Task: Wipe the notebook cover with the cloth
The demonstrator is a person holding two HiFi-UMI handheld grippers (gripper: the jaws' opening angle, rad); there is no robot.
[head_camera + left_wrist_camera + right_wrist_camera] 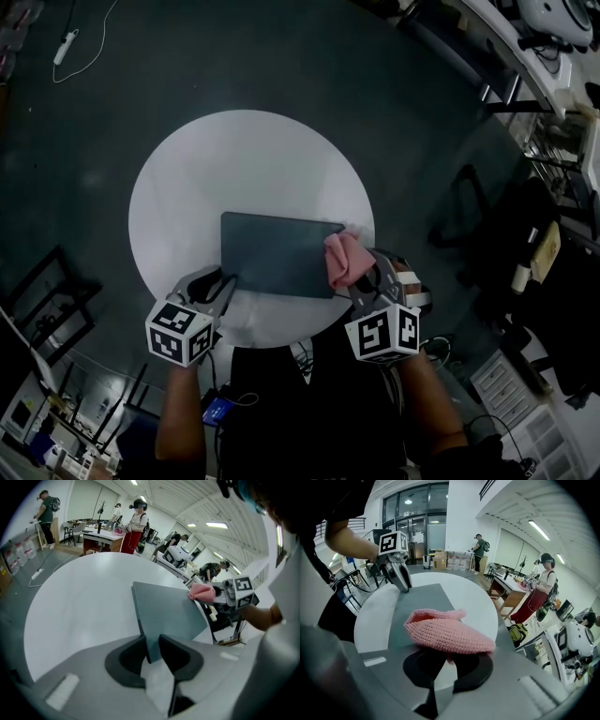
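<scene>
The left tongs (224, 280) are pinching the near left corner of the grey notebook (272, 253), which is lying flat on the round white worktop (187, 178). The right tongs (364, 281) are clamping shut on a pink cloth (345, 261), which is resting on the notebook's right edge.
</scene>
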